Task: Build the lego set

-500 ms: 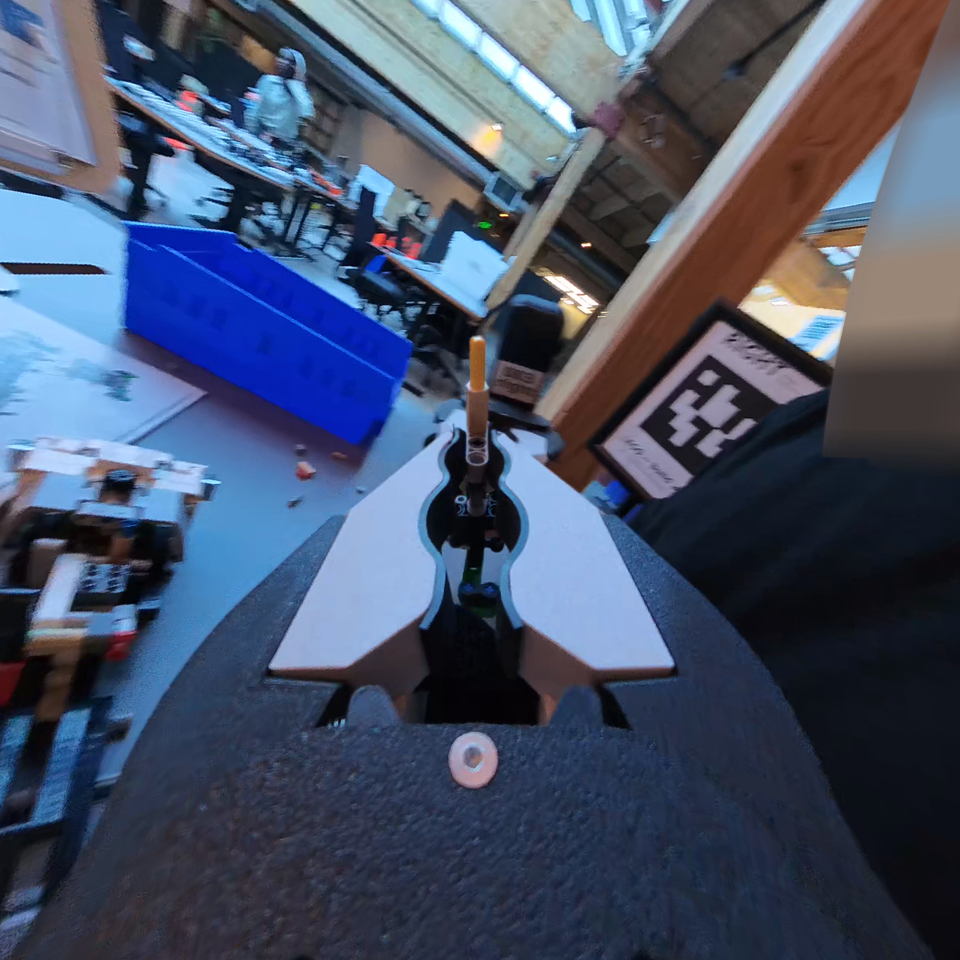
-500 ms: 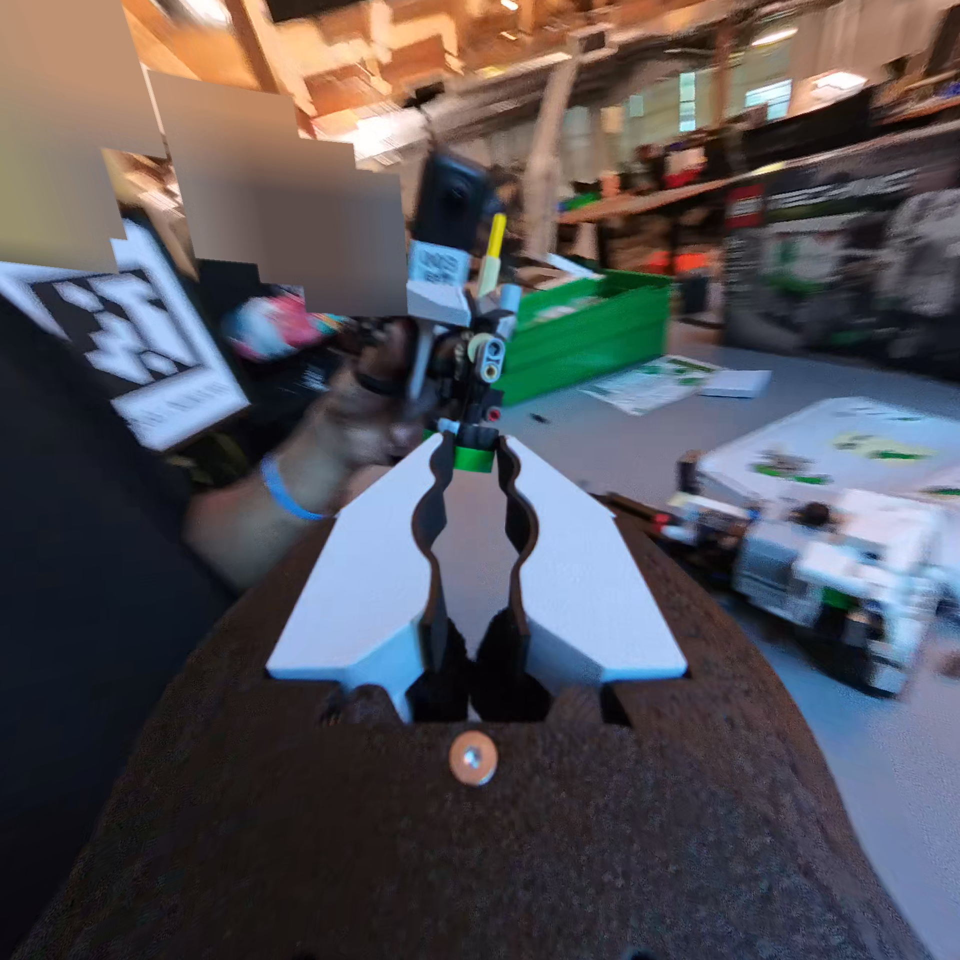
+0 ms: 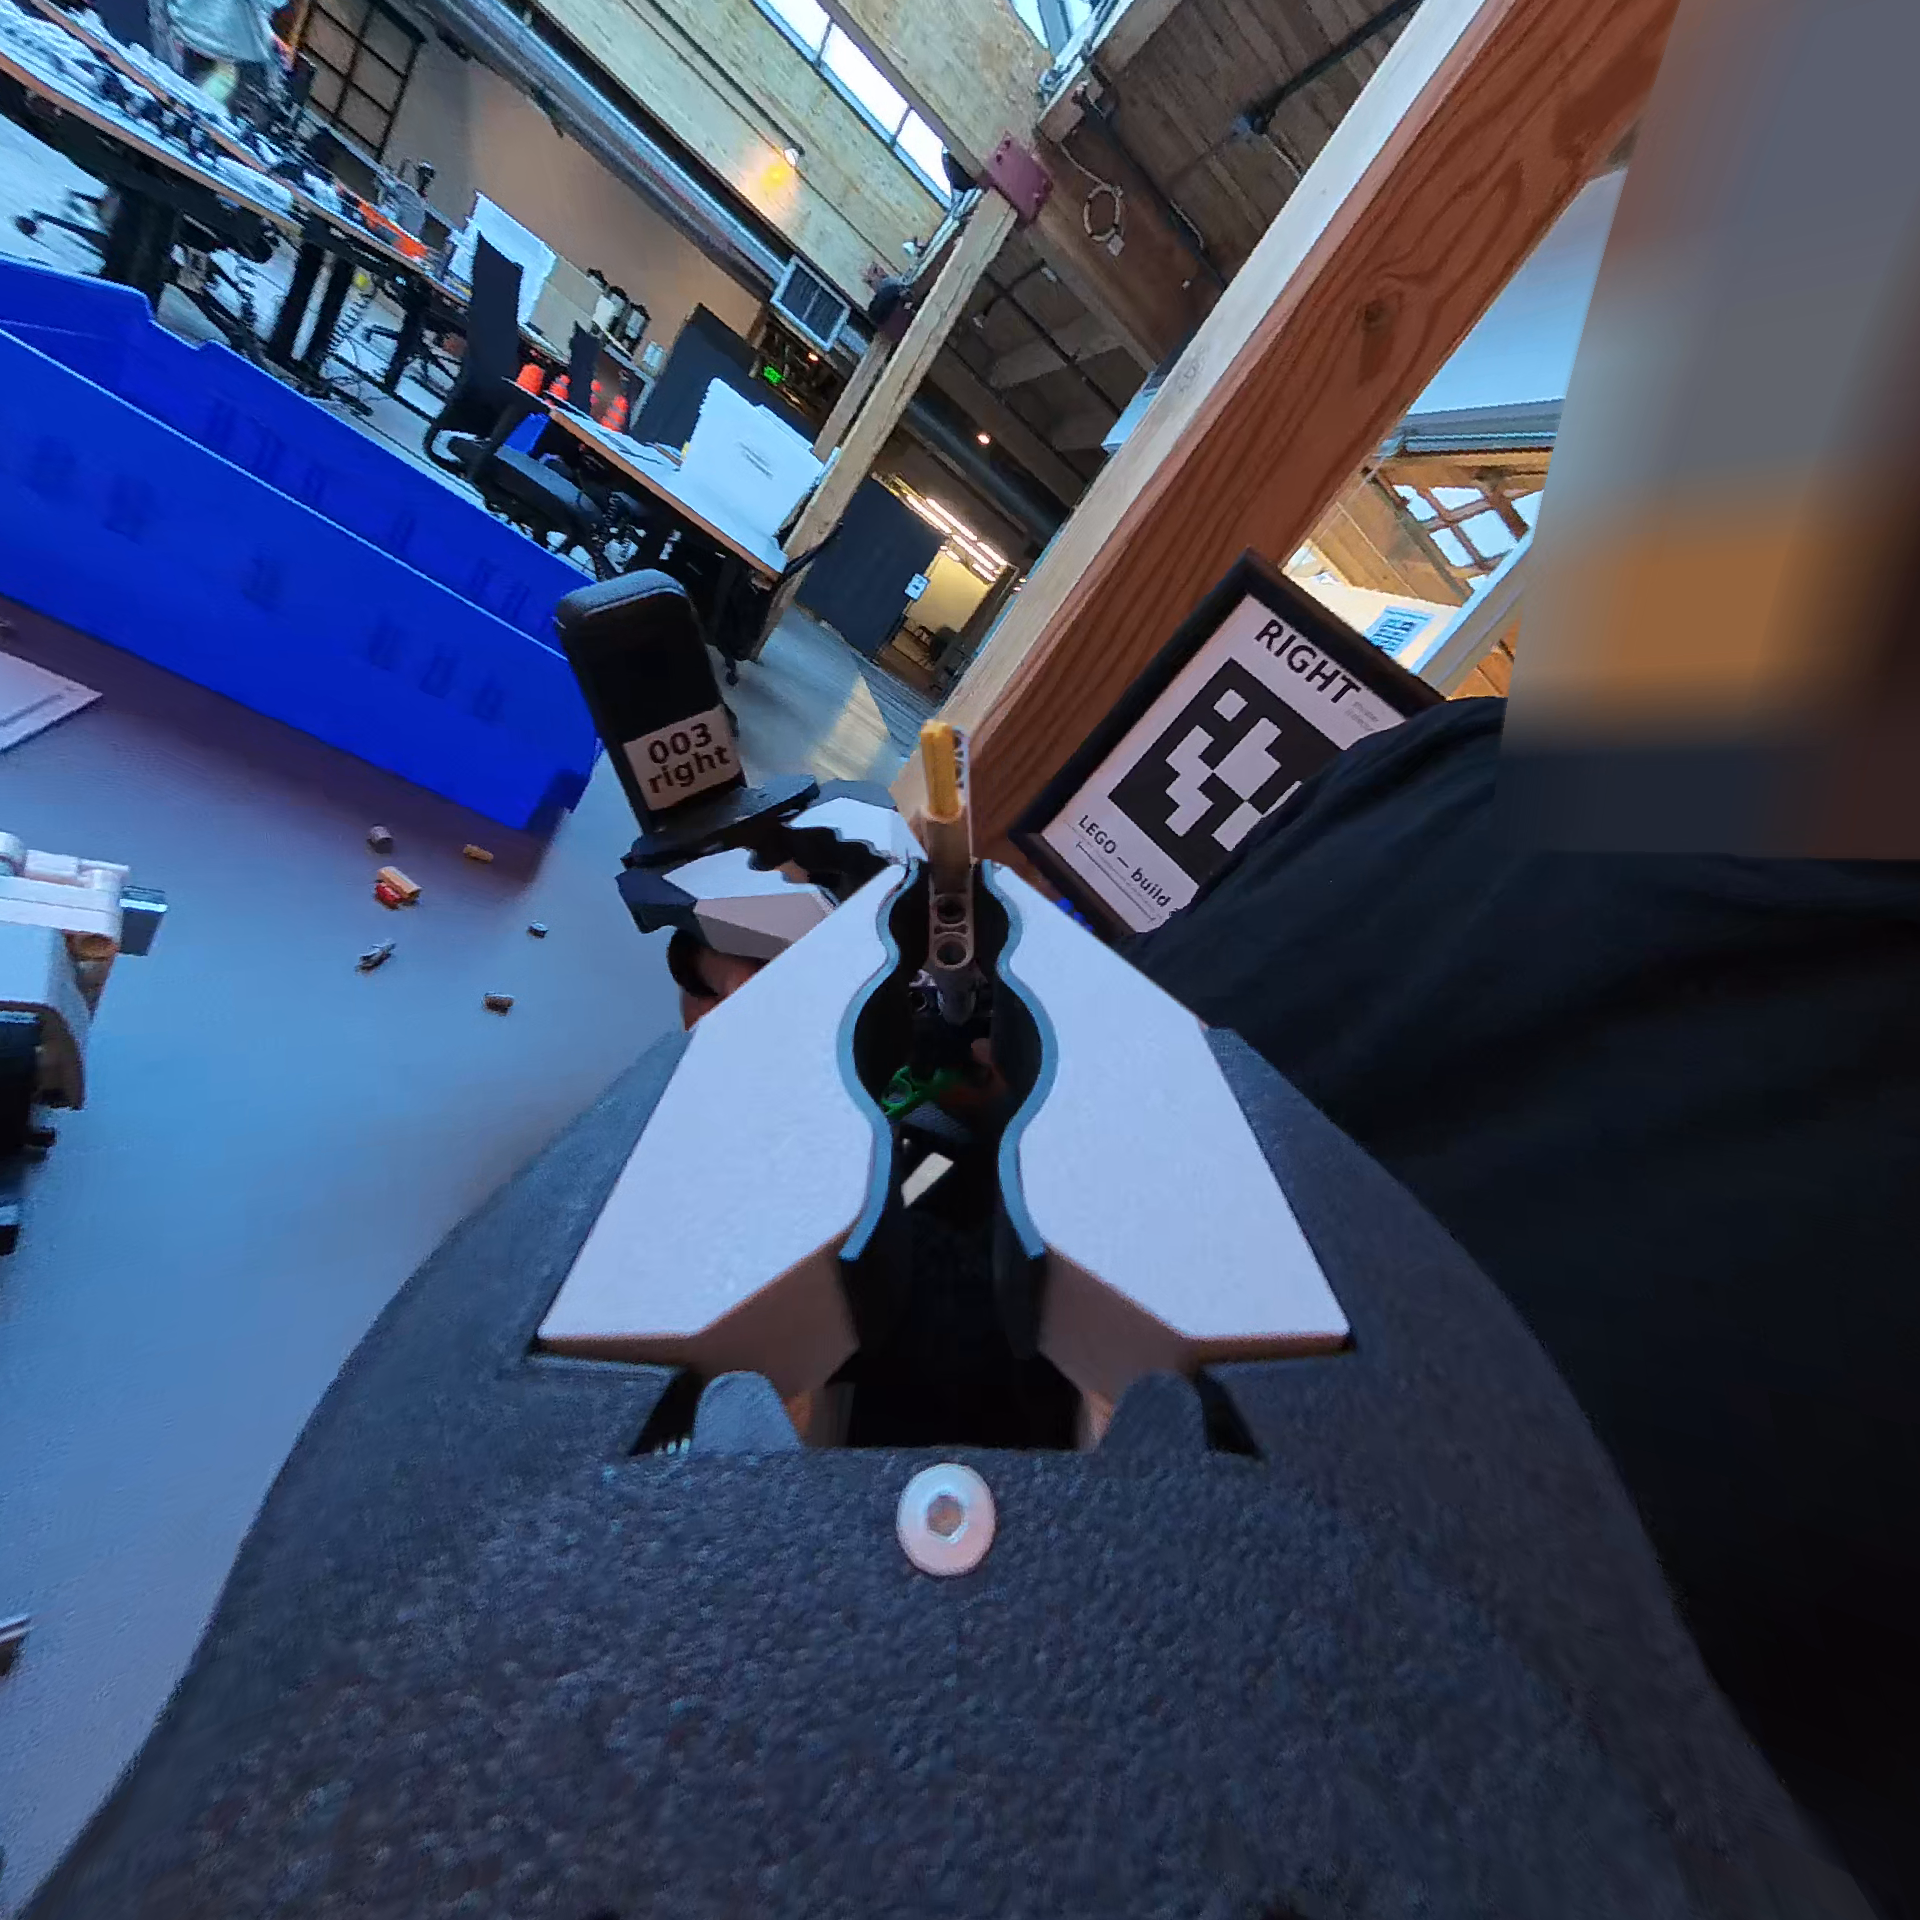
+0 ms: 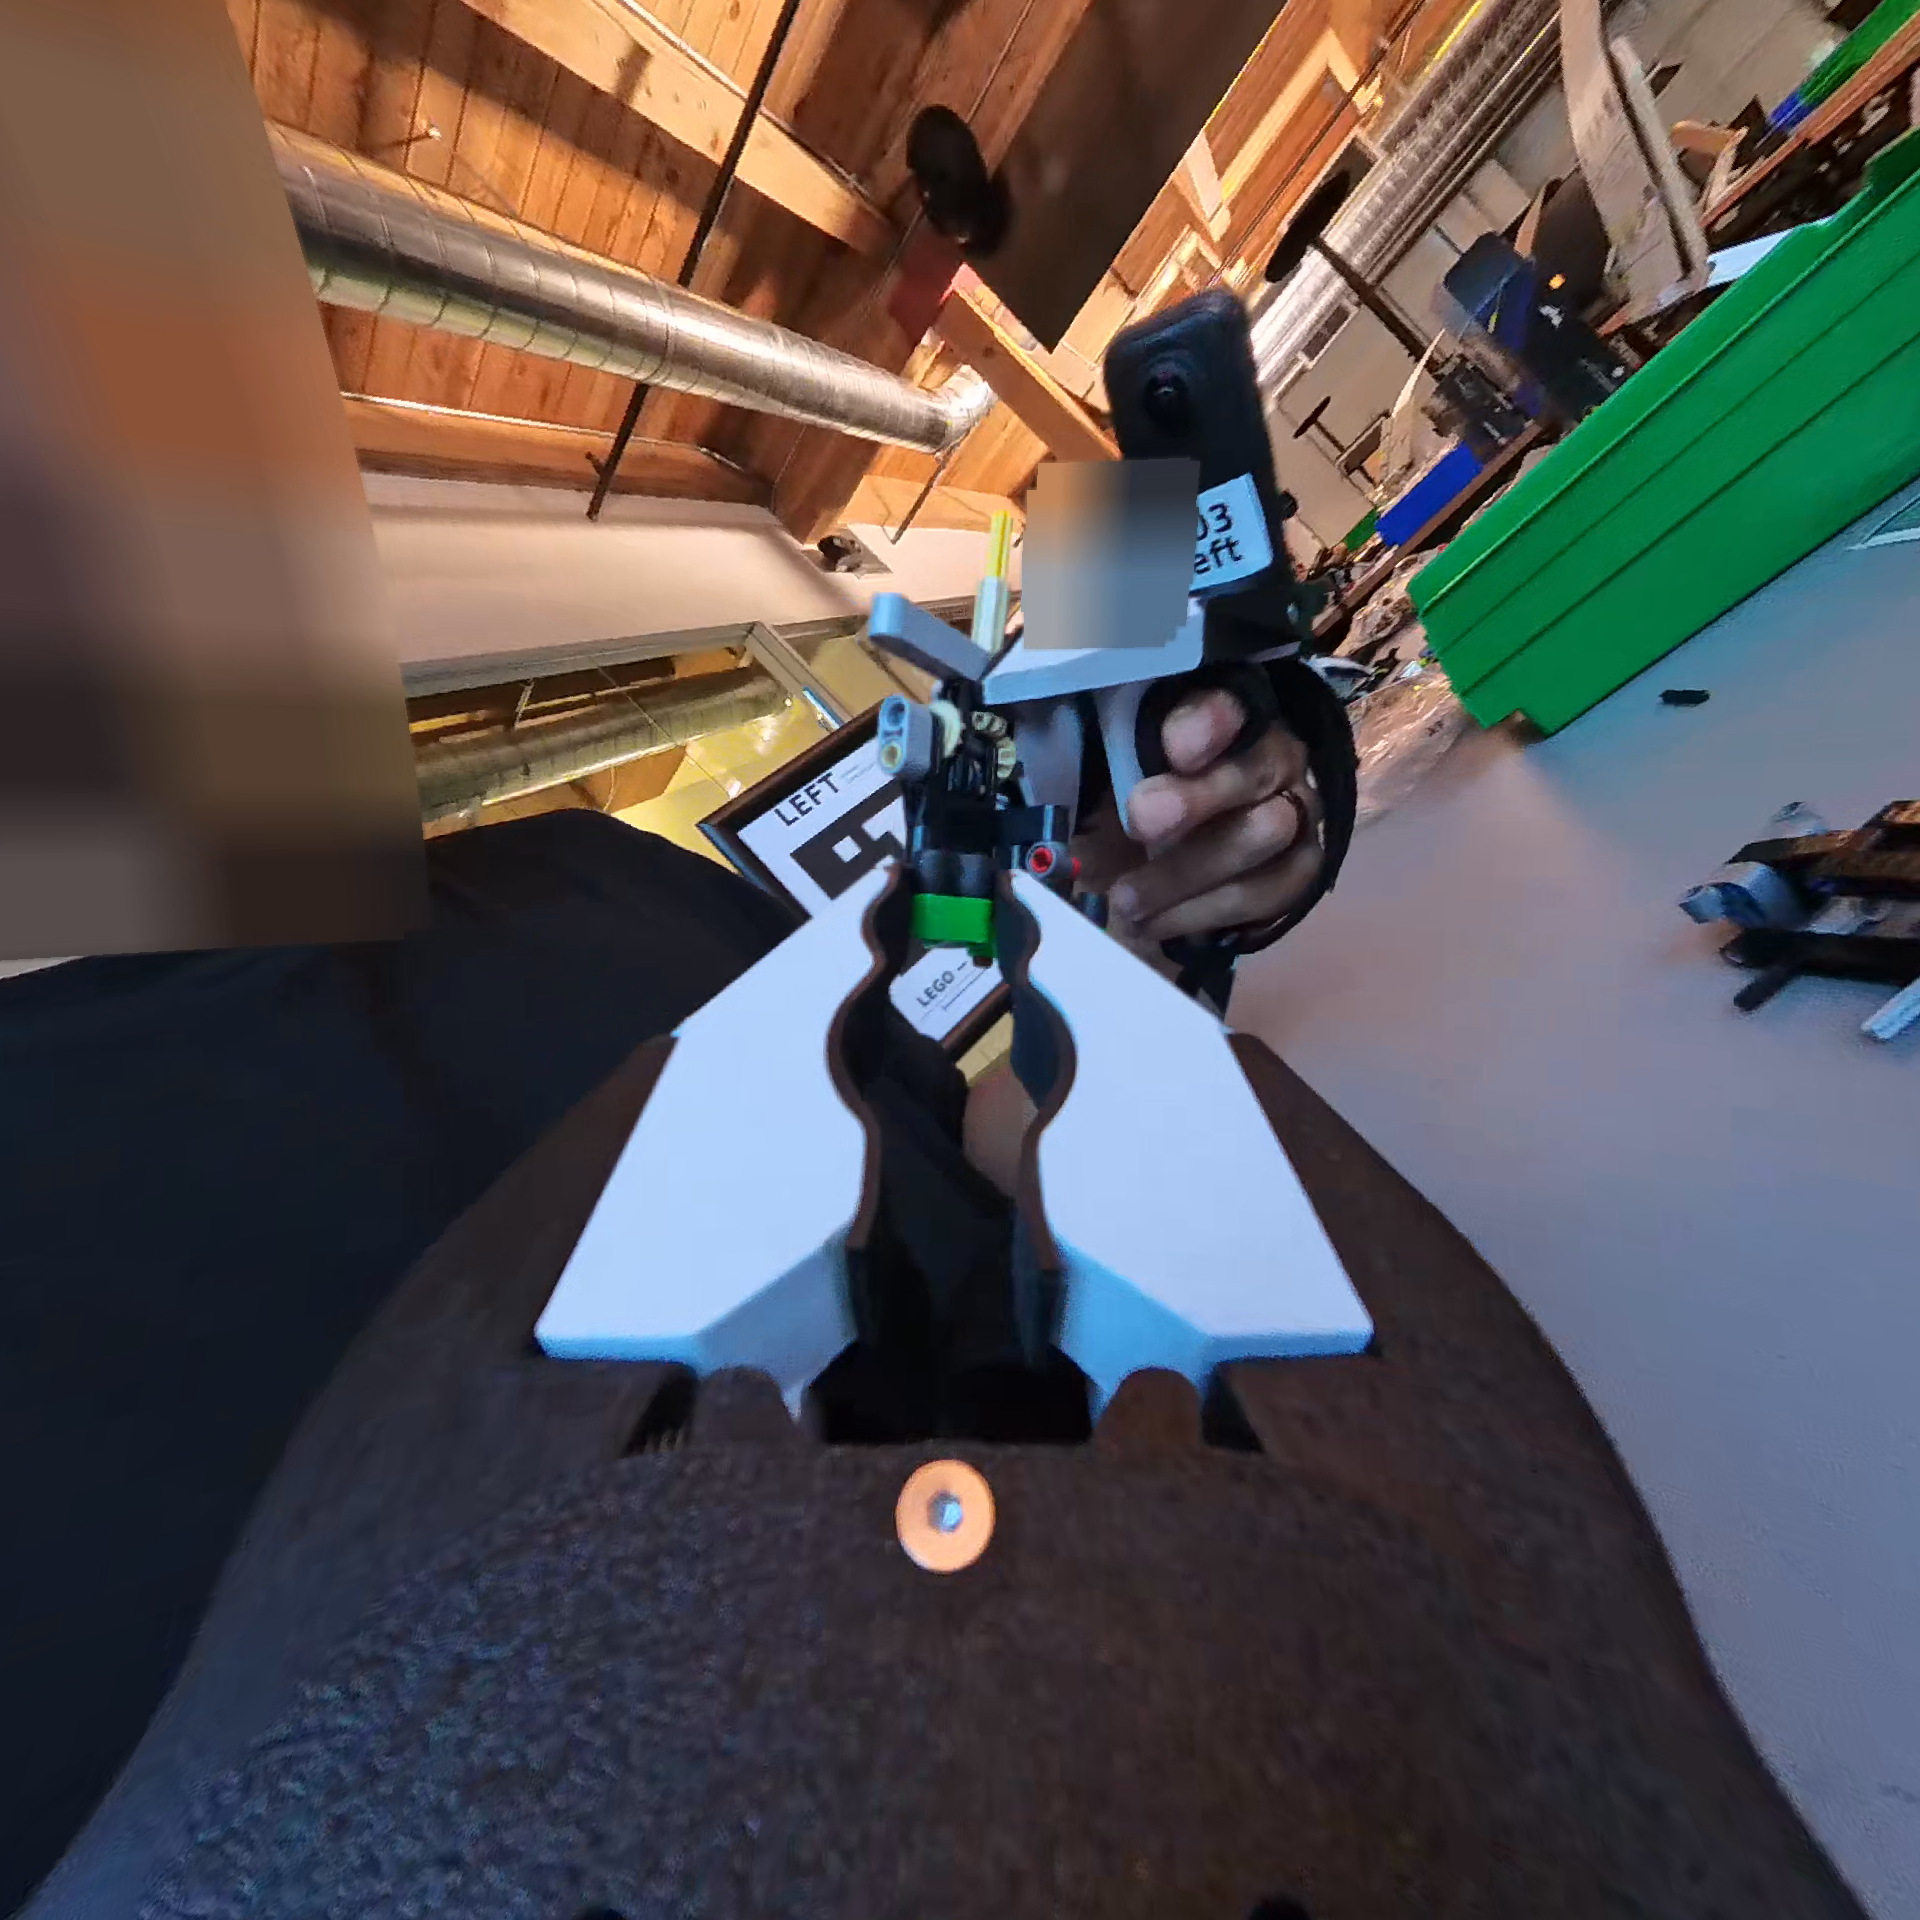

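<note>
Right wrist view: two tools (image 4: pixel 948 904) (image 4: pixel 1023 717) (both clamped) gripping one lego subassembly (image 4: pixel 951 790).

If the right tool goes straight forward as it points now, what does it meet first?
Probably the left tool. The right tool already grips the green base of the small lego assembly, and the left tool grips the same assembly just ahead. Depth is unclear, though.

Lego vehicle (image 3: pixel 47 997) — cut off at left edge
</note>
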Action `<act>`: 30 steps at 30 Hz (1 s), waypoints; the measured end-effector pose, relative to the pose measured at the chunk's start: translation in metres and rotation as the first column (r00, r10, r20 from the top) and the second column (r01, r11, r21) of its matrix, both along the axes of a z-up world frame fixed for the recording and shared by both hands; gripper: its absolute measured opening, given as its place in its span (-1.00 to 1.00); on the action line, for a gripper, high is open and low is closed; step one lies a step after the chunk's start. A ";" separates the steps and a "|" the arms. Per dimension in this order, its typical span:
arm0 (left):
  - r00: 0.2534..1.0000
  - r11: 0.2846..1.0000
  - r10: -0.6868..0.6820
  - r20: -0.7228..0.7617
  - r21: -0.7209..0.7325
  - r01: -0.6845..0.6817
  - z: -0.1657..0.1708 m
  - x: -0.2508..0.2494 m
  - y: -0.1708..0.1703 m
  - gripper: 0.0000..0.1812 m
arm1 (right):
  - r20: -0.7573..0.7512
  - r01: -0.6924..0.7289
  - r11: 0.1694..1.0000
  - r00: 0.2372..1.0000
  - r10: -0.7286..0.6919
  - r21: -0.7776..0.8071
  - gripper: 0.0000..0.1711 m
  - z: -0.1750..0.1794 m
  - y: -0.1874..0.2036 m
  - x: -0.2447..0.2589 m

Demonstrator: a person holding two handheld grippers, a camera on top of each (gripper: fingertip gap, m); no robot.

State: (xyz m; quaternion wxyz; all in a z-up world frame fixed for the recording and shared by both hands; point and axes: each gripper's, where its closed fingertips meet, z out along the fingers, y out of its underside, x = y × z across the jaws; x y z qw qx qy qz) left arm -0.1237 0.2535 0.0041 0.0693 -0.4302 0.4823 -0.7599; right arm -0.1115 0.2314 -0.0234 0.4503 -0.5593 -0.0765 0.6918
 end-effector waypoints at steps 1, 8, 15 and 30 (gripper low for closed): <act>1.000 1.000 0.017 0.001 0.014 -0.017 -0.001 0.001 0.001 -0.95 | 0.000 0.021 1.000 1.000 -0.021 0.001 -0.83 0.000 0.002 0.002; 0.959 0.932 0.271 -0.079 0.271 -0.241 -0.026 0.018 0.026 -0.94 | 0.310 0.350 0.925 0.872 -0.379 0.146 -0.84 -0.027 0.030 0.020; 0.882 0.794 0.465 -0.077 0.476 -0.377 -0.037 0.039 0.036 -0.94 | 0.577 0.441 0.605 0.214 -0.788 0.663 -0.85 -0.041 0.041 0.042; 0.903 0.715 0.429 -0.018 0.618 -0.328 -0.040 0.045 0.025 -0.94 | 0.616 0.374 0.804 0.517 -0.595 0.463 -0.34 -0.048 0.033 0.039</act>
